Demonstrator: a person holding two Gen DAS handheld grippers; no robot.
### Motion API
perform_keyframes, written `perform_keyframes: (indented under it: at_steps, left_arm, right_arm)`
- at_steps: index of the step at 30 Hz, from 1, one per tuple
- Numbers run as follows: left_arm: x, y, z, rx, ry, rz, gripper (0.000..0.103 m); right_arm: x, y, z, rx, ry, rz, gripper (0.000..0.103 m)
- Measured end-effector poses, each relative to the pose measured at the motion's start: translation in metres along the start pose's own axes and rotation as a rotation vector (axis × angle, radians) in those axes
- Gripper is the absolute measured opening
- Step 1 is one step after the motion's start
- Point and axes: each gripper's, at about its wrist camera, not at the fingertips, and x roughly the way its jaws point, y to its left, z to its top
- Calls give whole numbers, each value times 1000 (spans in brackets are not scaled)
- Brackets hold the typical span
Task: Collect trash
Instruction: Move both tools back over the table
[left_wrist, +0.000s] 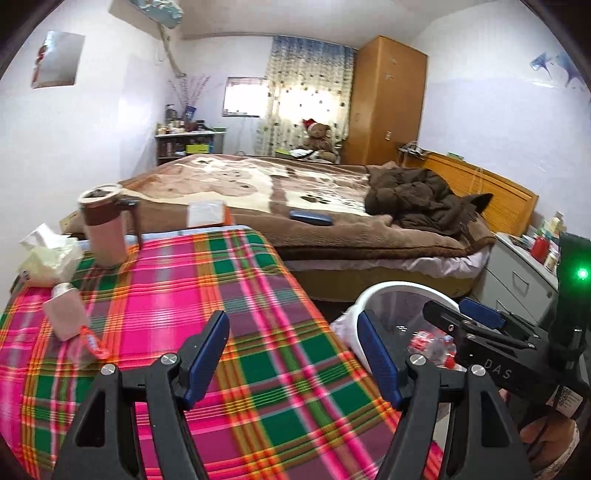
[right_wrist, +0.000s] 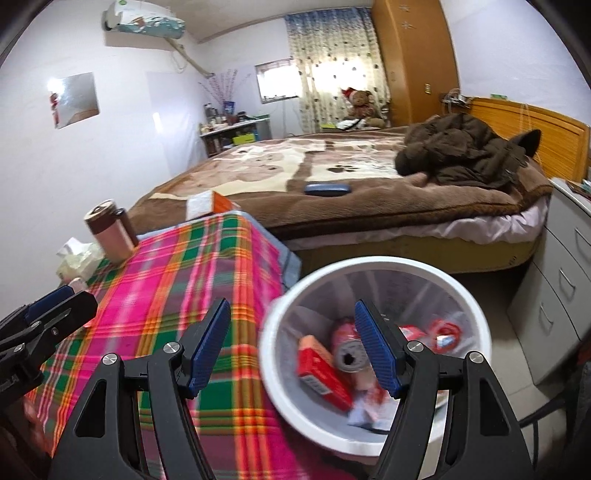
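A white trash bin (right_wrist: 373, 267) stands on the floor by the table's right edge and holds a red box (right_wrist: 321, 369), a can (right_wrist: 349, 350) and other red wrappers. It also shows in the left wrist view (left_wrist: 391, 290). My right gripper (right_wrist: 295, 347) is open and empty, over the bin's left rim. My left gripper (left_wrist: 293, 356) is open and empty, above the plaid tablecloth (left_wrist: 207, 314). On the table's left lie crumpled tissue (left_wrist: 50, 258) and a small pink bottle (left_wrist: 66, 314).
A pink and brown mug (left_wrist: 103, 225) stands at the table's far left. An orange and white box (left_wrist: 208, 214) sits at the table's far edge. Behind is a bed with a brown coat (left_wrist: 421, 199) and a blue case (left_wrist: 310, 217). Grey drawers (right_wrist: 557, 295) stand right.
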Motion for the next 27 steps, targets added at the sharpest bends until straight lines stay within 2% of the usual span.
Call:
perform_keyframes:
  at_steps: [20,23,27]
  left_arm:
    - [-44,138,-18,-146,-19,259,75]
    - [-49,158,-19,-158,-16,288,76]
    - [-53,183,-20,-201,-12,292,76]
  right_arm:
    - [31,116,-13,-180,84,202,71]
    - [37,132,-17,-206,106,234,71]
    - [43,153,-23,-248,130,256,71]
